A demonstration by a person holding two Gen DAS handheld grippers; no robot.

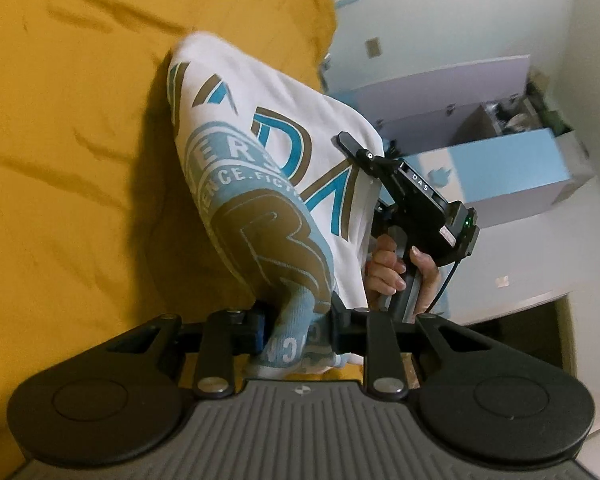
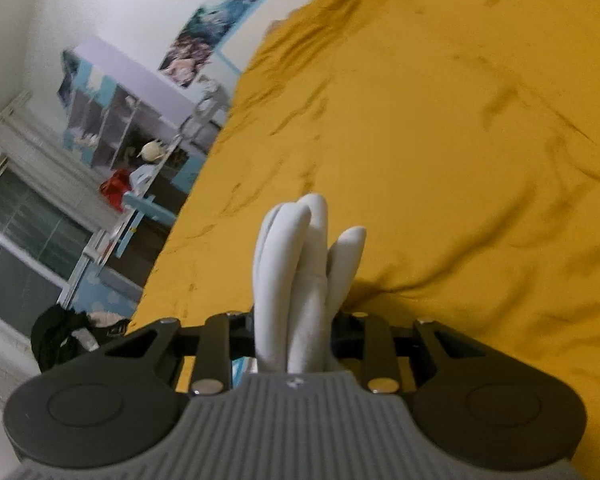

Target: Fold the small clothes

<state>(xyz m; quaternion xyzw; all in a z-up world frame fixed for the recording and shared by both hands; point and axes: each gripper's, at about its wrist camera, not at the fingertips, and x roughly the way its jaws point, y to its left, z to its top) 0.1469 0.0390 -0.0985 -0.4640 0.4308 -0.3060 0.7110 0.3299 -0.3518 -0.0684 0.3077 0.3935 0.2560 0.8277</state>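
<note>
Bedspread (image 1: pixel 60 128), mustard and rumpled, lies under everything and serves as my folding surface. Above it hangs the white printed shirt (image 1: pixel 256 168), lifted clear so it can drape straight between my two claws before a fold. My left gripper (image 1: pixel 296 328) is clenched on a bunched edge near the blue-and-gold print. My right gripper (image 2: pixel 294 332) pinches another edge, white folds (image 2: pixel 300 264) sprouting up between its jaws; my hand (image 1: pixel 388 268) wraps its handle, seen across the cloth.

black gripper (image 1: pixel 296 326) linkages with silver screws, ribbed grey base, round black discs, white "das" marking.
</note>
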